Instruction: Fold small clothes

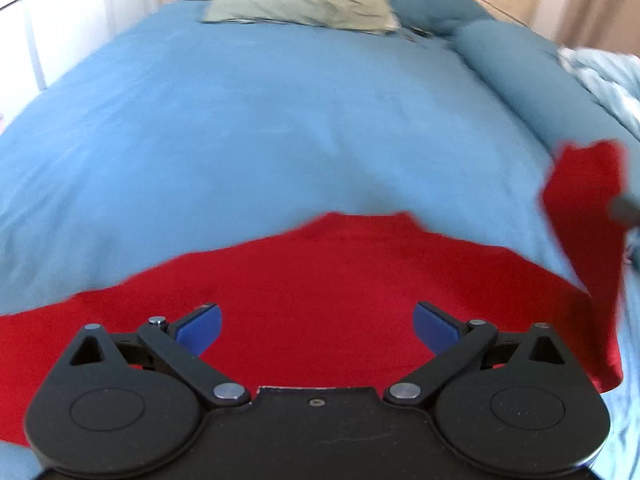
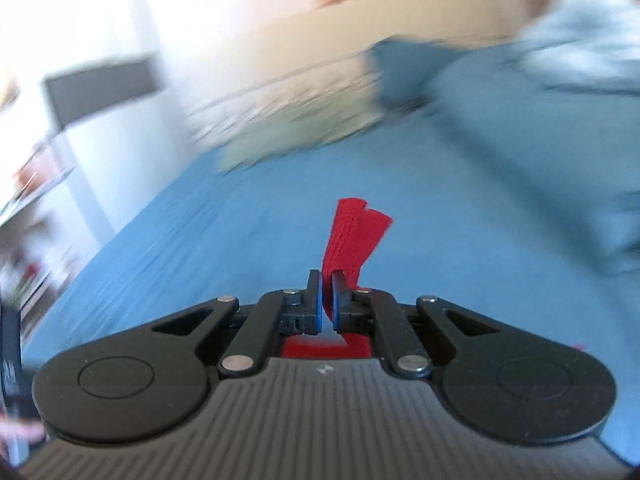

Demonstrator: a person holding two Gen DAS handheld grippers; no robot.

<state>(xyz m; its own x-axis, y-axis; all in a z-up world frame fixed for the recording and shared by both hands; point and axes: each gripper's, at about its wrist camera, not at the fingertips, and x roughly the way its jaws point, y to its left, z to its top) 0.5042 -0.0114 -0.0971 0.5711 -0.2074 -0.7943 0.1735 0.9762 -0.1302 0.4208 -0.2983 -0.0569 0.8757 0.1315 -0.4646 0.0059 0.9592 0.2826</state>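
The folding seemed only begun: the red garment (image 1: 320, 300) lay mostly flat on the blue bedspread (image 1: 260, 120), the right gripper (image 2: 327, 300) pinched one lifted edge, the left gripper (image 1: 316, 324) stood wide open.

Home bedroom, blue bedsheet (image 1: 260, 120), pale green pillow (image 1: 300, 10), crumpled duvet (image 1: 608, 76)

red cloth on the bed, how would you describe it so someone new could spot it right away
Start at the wide blue bedsheet with a pale green pillow at its far end. At the near edge lies the red garment, one end lifted by the right gripper. It is the only bright red thing among blues and greens.
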